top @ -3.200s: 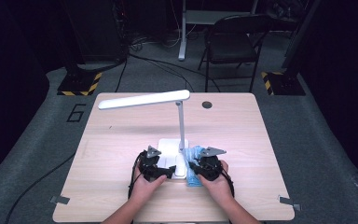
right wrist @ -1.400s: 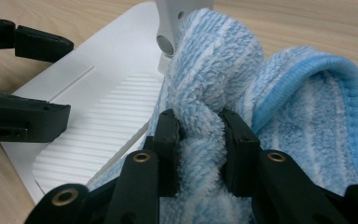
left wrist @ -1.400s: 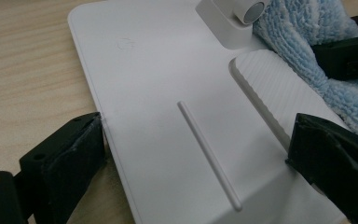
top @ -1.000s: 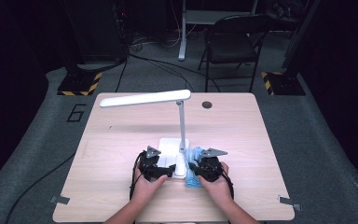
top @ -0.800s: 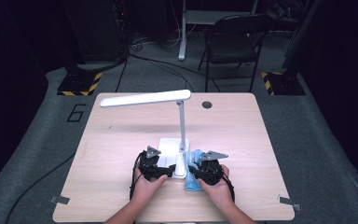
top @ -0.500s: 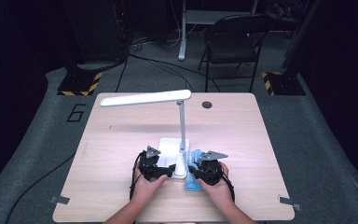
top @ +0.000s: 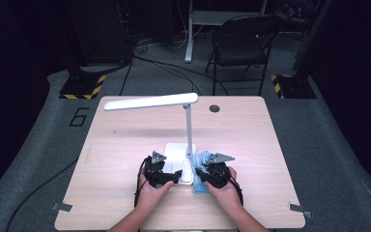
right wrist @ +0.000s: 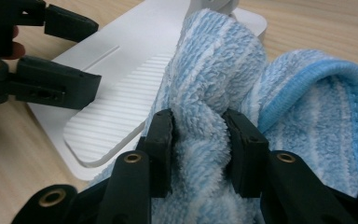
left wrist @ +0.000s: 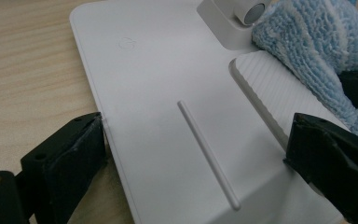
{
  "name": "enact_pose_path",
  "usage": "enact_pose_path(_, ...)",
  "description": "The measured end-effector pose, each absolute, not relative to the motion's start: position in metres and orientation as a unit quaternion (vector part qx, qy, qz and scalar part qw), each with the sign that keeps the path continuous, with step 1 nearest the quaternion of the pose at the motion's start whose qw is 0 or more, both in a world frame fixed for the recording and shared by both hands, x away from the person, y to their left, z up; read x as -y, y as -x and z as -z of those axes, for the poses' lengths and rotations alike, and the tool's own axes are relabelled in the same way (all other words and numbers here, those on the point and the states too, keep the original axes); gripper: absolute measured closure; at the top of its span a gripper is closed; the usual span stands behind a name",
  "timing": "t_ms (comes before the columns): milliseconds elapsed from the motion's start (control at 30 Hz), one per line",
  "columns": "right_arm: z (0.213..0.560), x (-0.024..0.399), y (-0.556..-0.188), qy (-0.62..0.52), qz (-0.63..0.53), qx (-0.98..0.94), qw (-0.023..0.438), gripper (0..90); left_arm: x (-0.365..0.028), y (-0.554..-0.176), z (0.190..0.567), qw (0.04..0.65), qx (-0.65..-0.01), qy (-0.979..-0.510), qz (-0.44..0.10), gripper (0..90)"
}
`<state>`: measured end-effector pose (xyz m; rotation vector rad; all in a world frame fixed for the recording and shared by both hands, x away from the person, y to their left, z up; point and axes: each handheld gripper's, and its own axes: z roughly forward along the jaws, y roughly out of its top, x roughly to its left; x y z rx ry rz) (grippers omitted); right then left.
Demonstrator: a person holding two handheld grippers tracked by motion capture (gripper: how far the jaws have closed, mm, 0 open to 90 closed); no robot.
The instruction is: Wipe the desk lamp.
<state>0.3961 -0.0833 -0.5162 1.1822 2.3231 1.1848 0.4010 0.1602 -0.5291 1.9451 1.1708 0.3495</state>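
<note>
A white desk lamp stands mid-table, its flat base (top: pixel 176 153) toward the near edge and its long head (top: pixel 149 101) reaching left. My left gripper (top: pixel 173 177) straddles the base (left wrist: pixel 168 93), one black pad (left wrist: pixel 81 149) against its left edge and the other at its right side. A blue striped cloth (top: pixel 203 187) lies bunched against the base's right edge. My right gripper (right wrist: pixel 198 140) has a thick fold of that cloth (right wrist: pixel 214 70) between its pads. Its jaws have just been opening, and the pads still press the fold. The left gripper (right wrist: pixel 70 56) also appears in the right gripper view.
The wooden table (top: pixel 125 140) has a round cable hole (top: pixel 214 108) near its far edge. A black folding chair (top: pixel 241 46) stands behind it. A cable (top: pixel 137 188) trails from the left gripper toward the near edge.
</note>
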Motion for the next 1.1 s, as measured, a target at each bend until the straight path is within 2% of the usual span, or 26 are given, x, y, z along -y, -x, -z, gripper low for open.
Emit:
enact_pose_path(167,0.516,0.085,-0.401,-0.412,-0.408,-0.803,0.137,67.9,-0.160,-0.401,0.529,0.409,-0.465,-0.773,-0.139,4.3)
enact_pose_path(400,0.510,0.095,-0.408,-0.440,-0.430,-0.781,0.108,73.7,-0.160,-0.401,0.529,0.410,-0.467,-0.771,-0.139,4.3)
enact_pose_path(800,0.479,0.104,-0.421,-0.452,-0.462,-0.753,0.124,73.5,-0.160,-0.401,0.529,0.410,-0.467,-0.771,-0.138,4.3)
enact_pose_path(1100,0.467,0.100,-0.431,-0.454,-0.480,-0.741,0.117,73.4,-0.160,-0.401,0.529,0.412,-0.469,-0.769,-0.136,4.3)
